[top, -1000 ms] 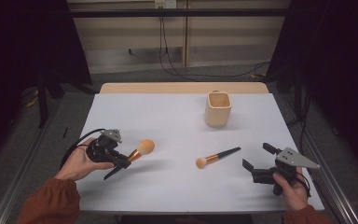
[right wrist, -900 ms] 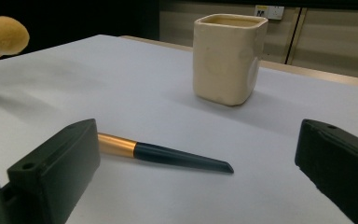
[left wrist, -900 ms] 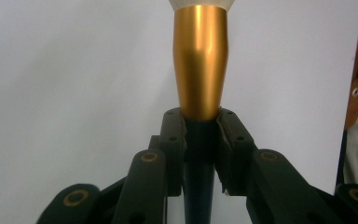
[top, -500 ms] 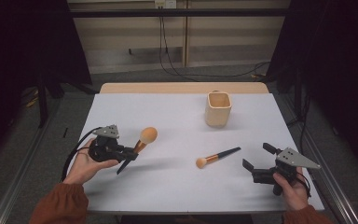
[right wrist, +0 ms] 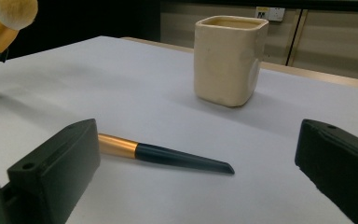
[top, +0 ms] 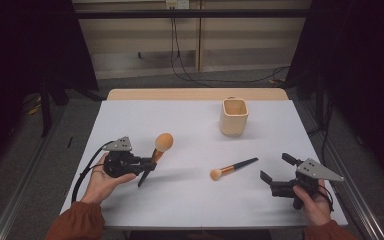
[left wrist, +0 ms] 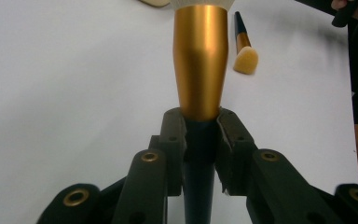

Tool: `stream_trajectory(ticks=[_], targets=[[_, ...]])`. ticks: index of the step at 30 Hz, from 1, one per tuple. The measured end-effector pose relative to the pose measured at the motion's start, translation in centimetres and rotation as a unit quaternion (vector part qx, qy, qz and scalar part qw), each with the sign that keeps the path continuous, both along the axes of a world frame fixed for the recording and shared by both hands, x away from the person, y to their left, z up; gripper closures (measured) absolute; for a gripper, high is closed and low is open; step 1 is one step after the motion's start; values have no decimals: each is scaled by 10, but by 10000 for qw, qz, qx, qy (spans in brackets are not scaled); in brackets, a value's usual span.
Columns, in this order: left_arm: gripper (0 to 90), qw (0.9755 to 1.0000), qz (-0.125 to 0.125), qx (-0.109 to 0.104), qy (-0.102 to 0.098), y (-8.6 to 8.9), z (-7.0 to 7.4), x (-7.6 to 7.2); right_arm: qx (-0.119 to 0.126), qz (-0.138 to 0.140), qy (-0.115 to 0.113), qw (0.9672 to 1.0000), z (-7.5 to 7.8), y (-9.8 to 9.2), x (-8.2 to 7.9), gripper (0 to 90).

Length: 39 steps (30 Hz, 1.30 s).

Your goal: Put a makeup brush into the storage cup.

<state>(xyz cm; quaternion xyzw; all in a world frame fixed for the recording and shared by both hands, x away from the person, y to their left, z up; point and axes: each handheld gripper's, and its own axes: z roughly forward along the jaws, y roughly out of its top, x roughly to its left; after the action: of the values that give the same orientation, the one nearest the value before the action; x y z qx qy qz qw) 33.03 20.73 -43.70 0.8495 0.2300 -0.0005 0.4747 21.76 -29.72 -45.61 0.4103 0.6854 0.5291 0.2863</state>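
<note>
- Left gripper [top: 147, 167] is near the left edge of the table [top: 190, 125] – its jaws are clamped on the dark handle of a big brush [top: 159, 148], just under the gold collar.
- Big brush is lifted off the table and tilted, with its round head up and toward the cup [top: 233, 117].
- Right gripper [top: 275, 175] is at the right front corner, jaws wide apart, with nothing between the pads.
- Small brush [top: 232, 168] lies flat on the table between the two grippers – its dark handle tip seems to point toward the right gripper's side.
- Cup stands upright farther back, well apart from both brushes.
</note>
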Motion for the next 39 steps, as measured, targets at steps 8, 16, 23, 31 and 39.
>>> stream_trajectory(ticks=[8, 16, 23, 31, 39], targets=[[745, 9991, 259, -294, -175, -10, 2, -5, -25, 5, -66, 10000, 1, 1, 0, 0], [744, 9977, 157, -509, -421, -26, 3, -11, 14, 290, -91, 9995, 5, 10, 0, 0], [744, 9951, -91, -856, -494, -48, 12, -20, 155, 814, -207, 9963, 16, 24, 5, 0], [744, 9911, -271, -1227, -448, -71, 13, -26, 311, 1420, -201, 9892, 25, 52, 10, 0], [744, 9892, -310, -1372, -404, -80, 7, -26, 470, 1782, -249, 9826, 38, 75, 18, 0]])
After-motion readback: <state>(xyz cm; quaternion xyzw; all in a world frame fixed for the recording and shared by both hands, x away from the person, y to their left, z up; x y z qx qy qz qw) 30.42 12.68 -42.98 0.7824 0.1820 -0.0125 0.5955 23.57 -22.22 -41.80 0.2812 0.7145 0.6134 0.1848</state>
